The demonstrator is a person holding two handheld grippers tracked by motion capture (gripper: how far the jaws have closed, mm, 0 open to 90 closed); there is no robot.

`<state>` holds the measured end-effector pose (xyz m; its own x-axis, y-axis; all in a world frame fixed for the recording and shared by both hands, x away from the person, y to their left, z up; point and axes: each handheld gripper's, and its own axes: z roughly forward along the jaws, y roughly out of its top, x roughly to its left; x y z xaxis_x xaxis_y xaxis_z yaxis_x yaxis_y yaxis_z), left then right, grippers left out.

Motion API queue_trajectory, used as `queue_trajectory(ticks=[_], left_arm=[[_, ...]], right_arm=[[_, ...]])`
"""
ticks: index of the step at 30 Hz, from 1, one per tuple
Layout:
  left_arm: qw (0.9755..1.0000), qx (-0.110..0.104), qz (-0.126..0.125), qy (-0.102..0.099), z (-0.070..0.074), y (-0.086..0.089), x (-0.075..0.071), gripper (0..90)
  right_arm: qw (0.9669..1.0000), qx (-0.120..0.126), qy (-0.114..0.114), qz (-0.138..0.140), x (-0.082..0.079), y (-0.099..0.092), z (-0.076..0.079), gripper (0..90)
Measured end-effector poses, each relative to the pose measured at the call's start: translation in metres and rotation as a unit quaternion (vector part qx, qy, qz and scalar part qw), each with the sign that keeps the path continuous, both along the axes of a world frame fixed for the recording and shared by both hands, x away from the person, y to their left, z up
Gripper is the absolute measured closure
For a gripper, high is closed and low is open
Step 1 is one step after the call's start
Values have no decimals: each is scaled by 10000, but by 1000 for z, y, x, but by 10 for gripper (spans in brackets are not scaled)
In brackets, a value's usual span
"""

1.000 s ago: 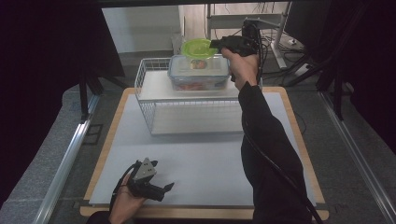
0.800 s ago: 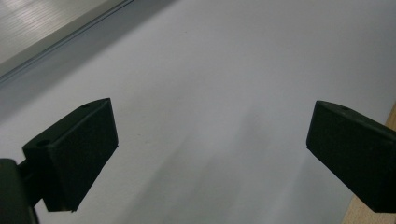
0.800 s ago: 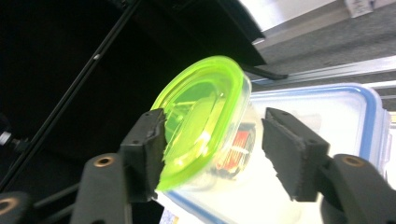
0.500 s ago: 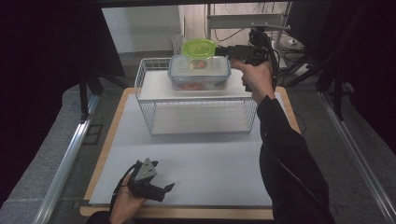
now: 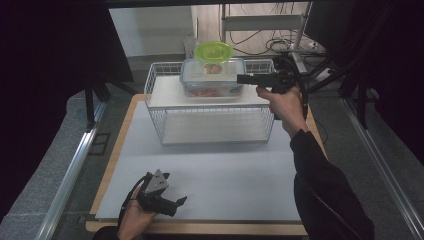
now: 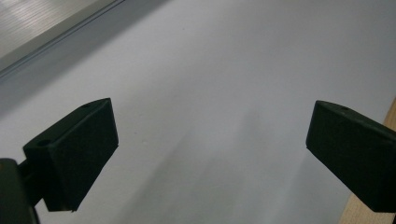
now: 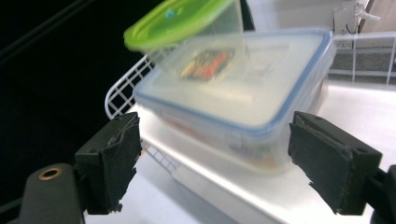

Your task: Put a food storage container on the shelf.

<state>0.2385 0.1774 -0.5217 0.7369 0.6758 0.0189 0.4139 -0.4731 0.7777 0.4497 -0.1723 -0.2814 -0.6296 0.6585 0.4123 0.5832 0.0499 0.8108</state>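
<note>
Jaws of the right gripper [image 5: 246, 78] stand spread apart with nothing pinched between them; they have just been opening. It is held level at the right end of the white wire rack [image 5: 165, 107], its tips pointing left at the clear food box [image 5: 212, 80] and stopping just short of it. In the right gripper view the box [image 7: 243, 107], with its blue-rimmed lid, lies beyond the two black pads [image 7: 116, 163], not between them. That box sits on the rack's top shelf at the far side of the table [image 5: 120, 150], and a small clear tub with a green lid [image 5: 213, 51] stands on top of it; the tub [image 7: 187, 23] looks tilted from the gripper's camera. Something red shows through the box's wall, too blurred to name.

At the near left, the left gripper [image 5: 181, 201] rests in the person's hand on the white mat [image 5: 225, 185], well apart from the rack. Its jaws are also spread, with bare mat [image 6: 210, 93] between them.
</note>
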Motion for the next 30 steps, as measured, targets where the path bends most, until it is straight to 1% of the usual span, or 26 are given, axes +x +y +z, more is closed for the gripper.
queue_trajectory(ticks=[1, 2, 3, 4, 7, 11, 12, 13, 14, 15, 17, 18, 19, 20, 21, 22, 24, 25, 30], left_arm=[[10000, 0, 0, 0, 0, 0, 0, 22], [10000, 3, 1, -3, 0, 0, 0, 22], [10000, 3, 0, -6, 0, 0, 0, 22], [10000, 3, 0, -6, 0, 0, 0, 21], [10000, -2, 3, -11, 0, 0, 0, 22], [10000, 25, 2, -17, 0, 0, 0, 22], [10000, 2, 15, -21, 0, -1, 0, 22], [10000, 7, 13, -21, 0, -1, 0, 21], [10000, 7, 13, -21, 0, -1, 0, 21], [10000, 13, 14, -20, -1, -1, 0, 21], [10000, 17, 13, -16, -1, -1, 0, 21], [10000, 5, 5, 20, 0, -1, 0, 22], [10000, -1, -3, 41, 0, -1, 0, 24], [10000, -1, -3, 41, 0, -1, 0, 25], [10000, 2, -15, 58, 0, -1, 0, 26], [10000, 8, -20, 63, 0, -1, 0, 26], [10000, 5, -22, 76, 0, -2, 0, 26], [10000, 3, -21, 80, 0, -2, 0, 26], [10000, -6, 7, 74, -1, -2, 0, 25]], right_arm=[[10000, 0, 0, 0, 0, 0, 0, 164], [10000, -36, -37, 25, -7, -3, -5, 159], [10000, -39, -41, 57, -10, -4, -8, 157], [10000, -39, -41, 57, -10, -4, -8, 157], [9999, -26, -72, 121, -21, -8, -17, 151], [9994, -187, -180, 223, -39, -12, -31, 133], [9990, -261, -238, 262, -49, -14, -39, 122], [9988, -306, -269, 286, -54, -15, -44, 116], [9988, -306, -269, 286, -54, -15, -44, 116], [9985, -353, -293, 311, -59, -17, -49, 111], [9980, -412, -339, 339, -69, -20, -60, 102], [9973, -508, -327, 414, -78, -23, -73, 91], [9970, -547, -347, 431, -83, -25, -80, 89], [9970, -547, -347, 431, -83, -25, -80, 89], [9955, -724, -410, 447, -92, -28, -94, 83], [9955, -724, -410, 447, -92, -28, -94, 83], [9935, -913, -489, 465, -101, -30, -109, 76], [9919, -1029, -536, 514, -108, -33, -122, 63], [9900, -1201, -537, 516, -123, -39, -152, 53]])
